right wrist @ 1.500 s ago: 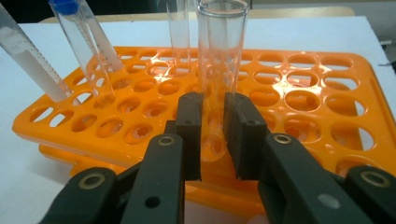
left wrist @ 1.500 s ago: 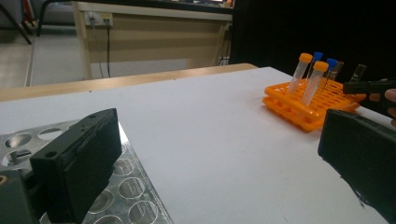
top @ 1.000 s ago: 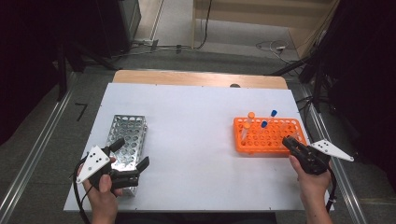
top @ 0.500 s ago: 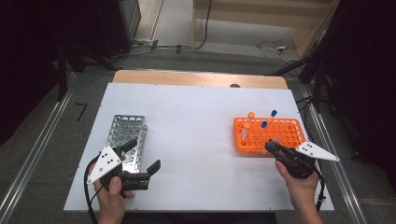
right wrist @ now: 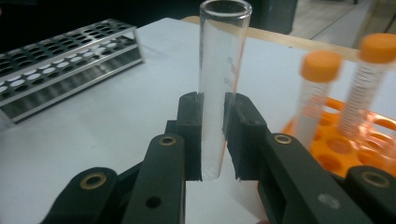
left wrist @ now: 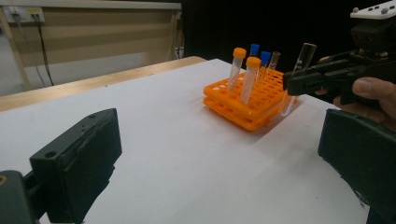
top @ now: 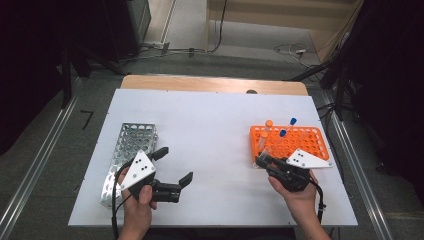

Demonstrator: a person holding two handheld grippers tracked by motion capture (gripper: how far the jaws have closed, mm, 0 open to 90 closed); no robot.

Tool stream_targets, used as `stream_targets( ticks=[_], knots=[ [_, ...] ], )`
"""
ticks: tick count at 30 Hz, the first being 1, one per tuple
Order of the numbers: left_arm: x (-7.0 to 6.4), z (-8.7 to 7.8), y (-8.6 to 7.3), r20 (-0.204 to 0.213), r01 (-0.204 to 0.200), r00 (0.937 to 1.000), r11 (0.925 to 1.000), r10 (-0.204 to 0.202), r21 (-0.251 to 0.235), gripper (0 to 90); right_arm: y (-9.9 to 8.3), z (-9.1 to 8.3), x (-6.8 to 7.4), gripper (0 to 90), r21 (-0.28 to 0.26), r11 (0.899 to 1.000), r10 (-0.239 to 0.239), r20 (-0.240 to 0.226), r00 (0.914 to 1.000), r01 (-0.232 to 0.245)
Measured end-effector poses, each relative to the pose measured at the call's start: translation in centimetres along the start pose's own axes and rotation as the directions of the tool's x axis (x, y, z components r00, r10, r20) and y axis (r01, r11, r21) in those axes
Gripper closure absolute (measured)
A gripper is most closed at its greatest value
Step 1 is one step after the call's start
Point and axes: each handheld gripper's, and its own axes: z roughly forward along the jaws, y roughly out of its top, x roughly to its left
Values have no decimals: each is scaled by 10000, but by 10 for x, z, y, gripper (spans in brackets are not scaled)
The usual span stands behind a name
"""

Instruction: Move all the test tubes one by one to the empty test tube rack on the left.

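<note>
Tongs in my right hand (right wrist: 212,140) squeeze a clear glass tube (right wrist: 219,79) between their two black pads. It is smooth, round and see-through, open at the top and rounded at the bottom, and it stands straight up with small marks printed on its side. From the high view, my right tongs (top: 265,161) hold it just off the near left corner of the orange rack (top: 300,141).

That rack is bright plastic, flat and full of round holes. Tubes with orange caps (left wrist: 239,52) and blue caps (left wrist: 254,47) stand in it.

My left tongs (top: 174,166) are wide open and hold nothing. Their pads look dull, black and blocky. They hover over the white tabletop (top: 210,125), just right of the metal rack (top: 127,155). It is shiny, long and silver, with rows of little holes.

A second ago my right tongs sat farther right, beside the orange rack's near edge. Now they have moved left, past its corner. My left tongs were low by the near end of the metal rack. Now they have moved right and point toward the middle of the tabletop.
</note>
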Motion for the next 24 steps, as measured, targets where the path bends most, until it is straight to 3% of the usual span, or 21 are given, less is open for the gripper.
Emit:
stream_targets(
  ticks=[11, 15, 18, 19, 22, 24],
  knots=[
    [-3, 39, 25, 735, -292, 9970, 9982, 253, 518, 9, 18, 21, 11, 743, 284, 9982, -499, -757, 9959, 522],
    [-3, 49, 26, 1170, -78, 9931, 9990, 26, 436, 19, 16, 30, 18, 743, 251, 9985, -465, -1066, 9932, 494],
    [-8, 59, 24, 1069, -129, 9943, 9976, 56, 680, 88, 14, 40, 26, 743, 547, 9959, -639, -1317, 9892, 716],
    [-10, 61, 23, 1078, -157, 9941, 9964, 67, 828, 144, 12, 46, 31, 743, 599, 9960, -564, -1594, 9856, 667],
    [-14, 66, 21, 1356, 60, 9906, 9949, -197, 1005, 198, 11, 52, 39, 743, 738, 9936, -717, -1726, 9824, 855],
    [-19, 70, 19, 1552, -92, 9878, 9928, -96, 1196, 282, 11, 58, 47, 743, 871, 9919, -748, -1897, 9790, 926]
  ],
)
